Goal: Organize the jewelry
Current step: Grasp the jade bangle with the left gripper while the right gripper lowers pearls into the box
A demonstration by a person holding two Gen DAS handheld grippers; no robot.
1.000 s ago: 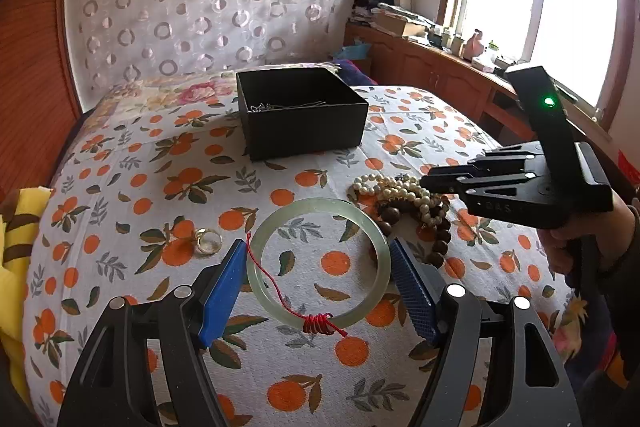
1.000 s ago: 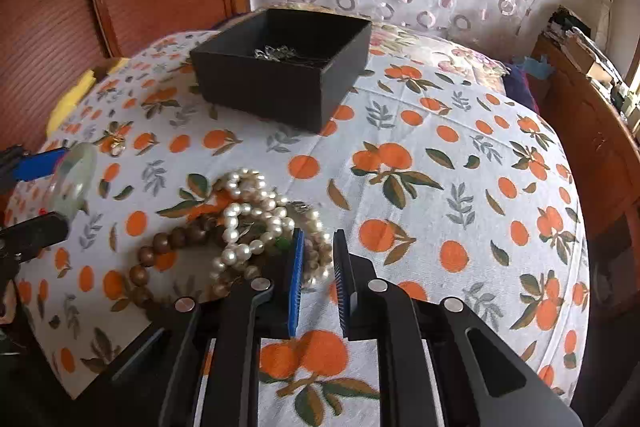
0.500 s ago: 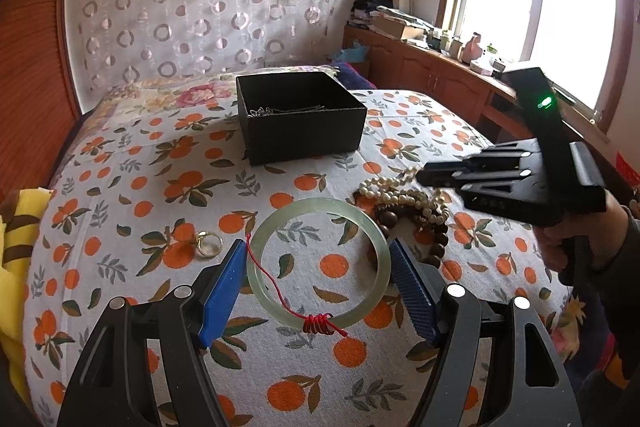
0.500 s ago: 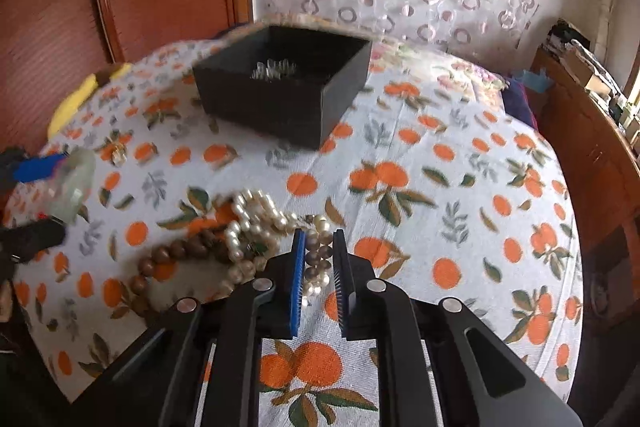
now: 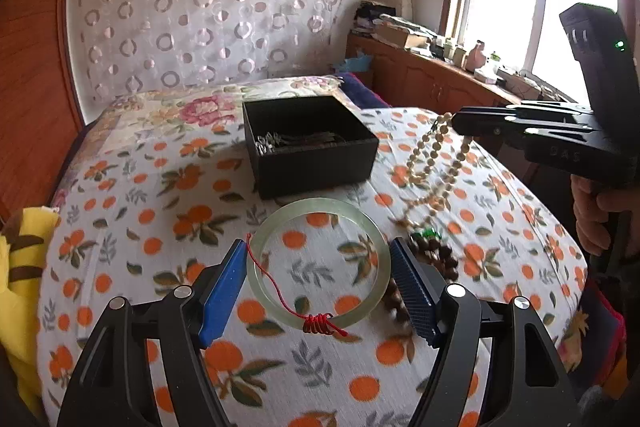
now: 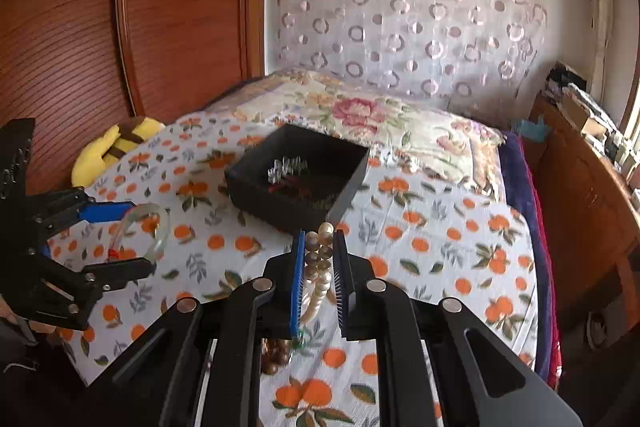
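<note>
Your right gripper pinches the pearl necklace — now lifted, blurred — beside the black box; your left gripper keeps clasping the jade bangle.

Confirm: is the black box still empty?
No. The black box already holds silvery jewelry on its floor.

blurred pearl necklace, half-hidden wooden beads

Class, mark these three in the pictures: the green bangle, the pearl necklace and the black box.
green bangle point(image 5: 320, 205): left wrist view, far side of the ring.
pearl necklace point(image 6: 319, 253): right wrist view, beads between the fingers.
black box point(image 5: 316, 167): left wrist view, near outer wall.
</note>
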